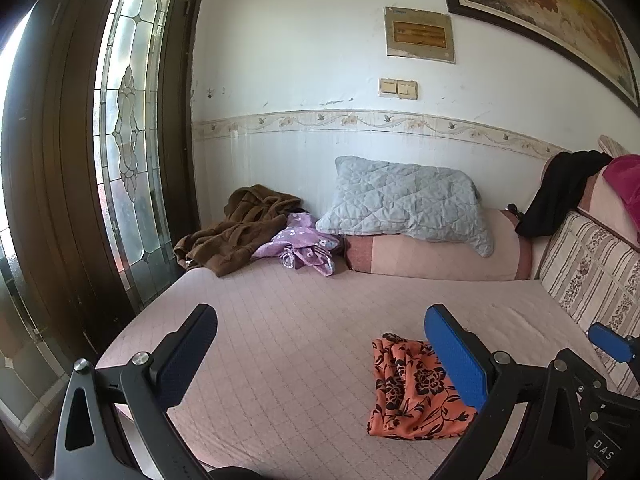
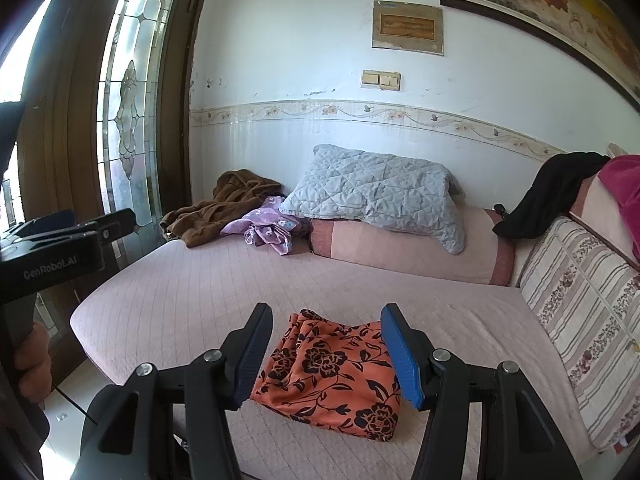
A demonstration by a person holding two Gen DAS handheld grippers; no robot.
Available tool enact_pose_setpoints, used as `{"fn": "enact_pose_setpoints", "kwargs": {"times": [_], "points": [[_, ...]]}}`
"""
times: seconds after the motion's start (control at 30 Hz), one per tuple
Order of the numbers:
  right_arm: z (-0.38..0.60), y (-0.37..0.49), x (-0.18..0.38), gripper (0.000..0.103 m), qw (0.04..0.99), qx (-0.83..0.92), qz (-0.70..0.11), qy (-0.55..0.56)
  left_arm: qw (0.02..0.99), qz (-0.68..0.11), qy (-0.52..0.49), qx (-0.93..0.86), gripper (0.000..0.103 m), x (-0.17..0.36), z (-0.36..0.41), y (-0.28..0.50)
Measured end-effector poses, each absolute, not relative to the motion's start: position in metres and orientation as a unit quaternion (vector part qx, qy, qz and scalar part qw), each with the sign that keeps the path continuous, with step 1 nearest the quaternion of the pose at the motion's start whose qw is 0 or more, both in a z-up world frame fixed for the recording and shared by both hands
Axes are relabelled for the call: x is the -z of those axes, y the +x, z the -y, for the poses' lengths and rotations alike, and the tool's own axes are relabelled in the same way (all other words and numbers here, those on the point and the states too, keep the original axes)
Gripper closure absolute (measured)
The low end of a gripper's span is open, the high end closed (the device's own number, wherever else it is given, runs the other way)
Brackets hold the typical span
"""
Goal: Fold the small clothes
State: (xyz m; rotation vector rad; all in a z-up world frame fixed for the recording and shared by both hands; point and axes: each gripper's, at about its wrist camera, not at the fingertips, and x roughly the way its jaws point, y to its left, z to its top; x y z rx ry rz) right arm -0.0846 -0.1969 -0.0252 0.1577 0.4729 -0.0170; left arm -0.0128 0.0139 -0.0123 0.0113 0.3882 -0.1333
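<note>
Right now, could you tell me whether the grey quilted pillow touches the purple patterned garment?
Cannot tell: in both wrist views the grey quilted pillow overlaps the purple patterned garment, hiding any gap.

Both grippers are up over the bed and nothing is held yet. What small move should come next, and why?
Probably lower the right gripper onto the near edge of the orange floral cloth. The cloth lies bunched on the pink bed cover and shows between that gripper's open jaws, ungripped, while the left gripper also stands open with the cloth off to its right.

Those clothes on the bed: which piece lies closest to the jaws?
The orange garment with black flowers, right before the jaws; the brown garment and purple garment lie far back by the wall.
</note>
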Motion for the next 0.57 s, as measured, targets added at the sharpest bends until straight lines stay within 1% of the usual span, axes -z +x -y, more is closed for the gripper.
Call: {"fn": "enact_pose_setpoints", "kwargs": {"times": [0.27,0.47,0.57], "points": [[0.204,-0.083,0.027,0.043,0.968,0.015,-0.237,0.083,0.978,-0.2,0.01,0.066,0.0,0.018,-0.008,-0.004],[0.202,-0.067,0.034,0.042,0.966,0.005,-0.244,0.084,0.973,-0.218,0.009,0.073,0.0,0.029,-0.004,0.012],[0.202,-0.052,0.041,0.042,0.964,-0.006,-0.251,0.088,0.974,-0.212,0.005,0.077,0.0,0.035,-0.001,0.025]]}}
